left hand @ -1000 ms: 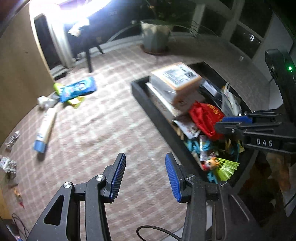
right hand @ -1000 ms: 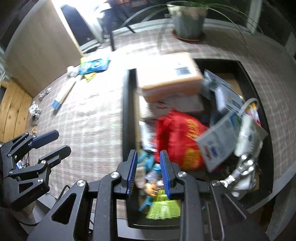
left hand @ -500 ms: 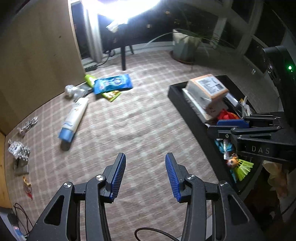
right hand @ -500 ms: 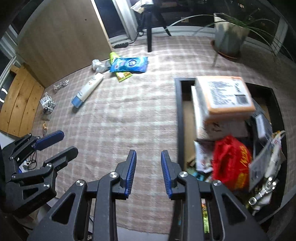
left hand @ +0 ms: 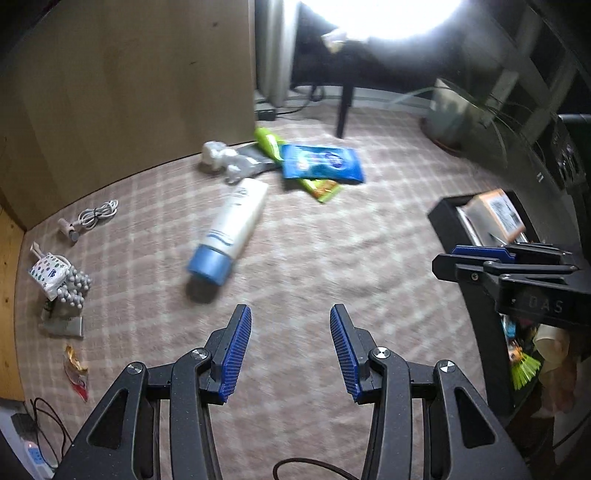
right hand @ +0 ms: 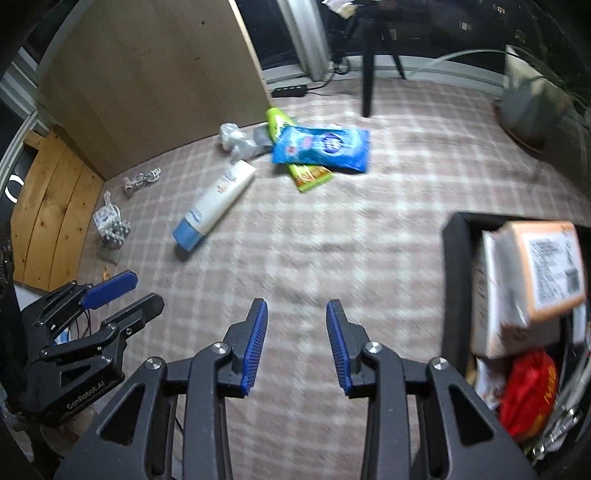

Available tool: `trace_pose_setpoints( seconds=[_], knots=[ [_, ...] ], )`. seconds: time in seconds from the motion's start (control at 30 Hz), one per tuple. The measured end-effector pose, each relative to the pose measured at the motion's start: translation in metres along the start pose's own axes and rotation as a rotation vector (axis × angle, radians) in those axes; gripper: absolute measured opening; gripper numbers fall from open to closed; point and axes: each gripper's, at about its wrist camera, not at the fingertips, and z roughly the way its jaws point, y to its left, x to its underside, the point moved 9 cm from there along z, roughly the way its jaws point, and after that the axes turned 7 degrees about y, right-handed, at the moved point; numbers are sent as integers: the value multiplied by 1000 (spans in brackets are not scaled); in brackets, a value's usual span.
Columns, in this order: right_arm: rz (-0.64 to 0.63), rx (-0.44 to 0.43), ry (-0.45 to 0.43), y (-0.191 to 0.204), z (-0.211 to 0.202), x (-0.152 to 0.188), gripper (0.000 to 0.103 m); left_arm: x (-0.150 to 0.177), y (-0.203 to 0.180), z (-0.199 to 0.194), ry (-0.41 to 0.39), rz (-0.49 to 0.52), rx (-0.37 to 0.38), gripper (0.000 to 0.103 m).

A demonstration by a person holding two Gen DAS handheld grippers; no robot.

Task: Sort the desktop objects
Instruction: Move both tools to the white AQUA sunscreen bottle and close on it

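Hovering over bare cloth between the black tray (right hand: 452,258) and the white tube (right hand: 214,201), likely next: left gripper (left hand: 291,347) fingers apart, empty; right gripper (right hand: 297,345) fingers opening, empty.

— What surrounds the checked pink-beige carpet (left hand: 314,240)?
— A tall light-wood panel (left hand: 129,92) stands at its far left edge; right of that panel hangs a pale curtain (left hand: 271,48) before dark glass.
— And the light?
— A glaring lamp (left hand: 388,14) above a dark furniture leg (left hand: 343,110), further right of the panel — then a potted plant (right hand: 532,96).
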Motion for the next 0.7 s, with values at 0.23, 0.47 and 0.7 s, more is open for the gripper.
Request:
trace_pose_setpoints(
  seconds=[0.23, 0.47, 0.7],
  knots=[
    [49, -83, 54, 14, 35, -37, 33, -28, 50, 29, 52, -50, 14, 43],
    [100, -162, 133, 29, 82, -71, 33, -49, 69, 62, 102, -13, -1, 44],
    [152, -252, 205, 51, 120, -93, 33, -63, 76, 91, 137, 25, -1, 44]
  ],
)
